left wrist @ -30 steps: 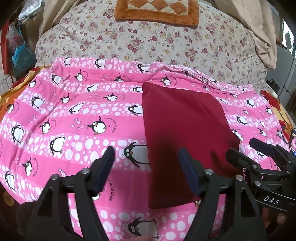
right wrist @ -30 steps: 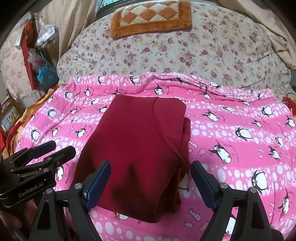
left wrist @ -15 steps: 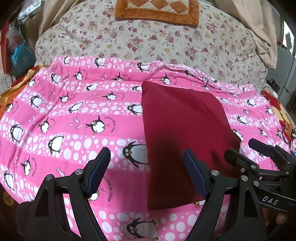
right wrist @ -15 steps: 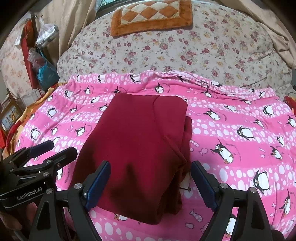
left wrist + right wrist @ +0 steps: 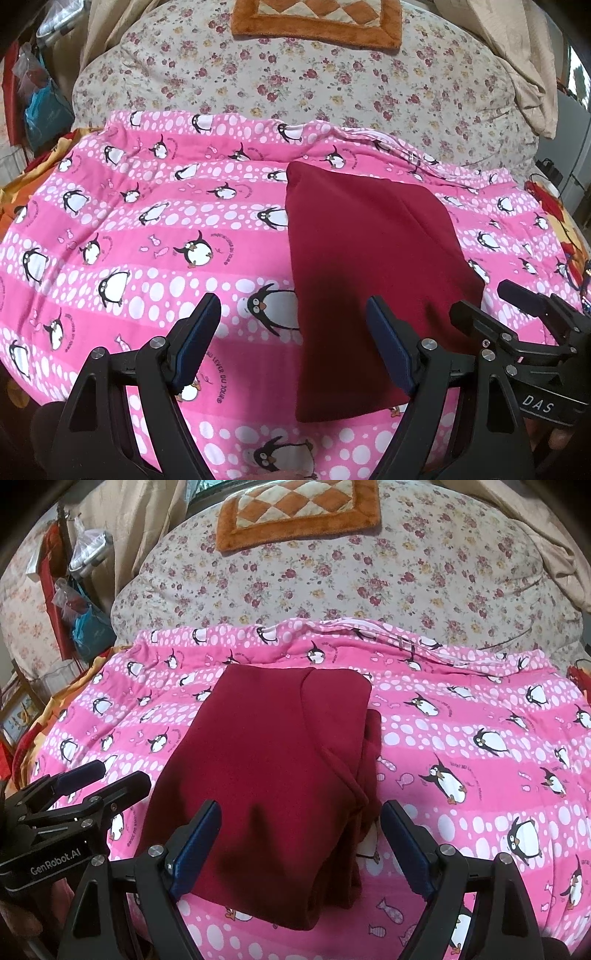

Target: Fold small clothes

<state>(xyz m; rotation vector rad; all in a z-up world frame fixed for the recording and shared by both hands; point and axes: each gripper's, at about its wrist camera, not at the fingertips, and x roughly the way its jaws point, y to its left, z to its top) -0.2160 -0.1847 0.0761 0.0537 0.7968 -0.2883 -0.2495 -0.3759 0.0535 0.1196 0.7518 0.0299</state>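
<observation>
A dark red garment (image 5: 369,266) lies folded into a rectangle on a pink penguin blanket (image 5: 147,236). In the right wrist view the garment (image 5: 266,768) shows stacked layers along its right edge. My left gripper (image 5: 291,339) is open and empty, hovering above the garment's near left edge. My right gripper (image 5: 299,834) is open and empty above the garment's near end. The right gripper also shows in the left wrist view (image 5: 517,306), and the left gripper shows in the right wrist view (image 5: 92,779).
A floral quilt (image 5: 332,85) lies behind the blanket, with an orange checked mat (image 5: 317,18) on it. Bags and clutter (image 5: 81,602) stand at the far left. Beige cloth (image 5: 517,55) hangs at the far right.
Both grippers have drawn back slightly toward me; the garment lies still. The left gripper's jaws have widened a little.
</observation>
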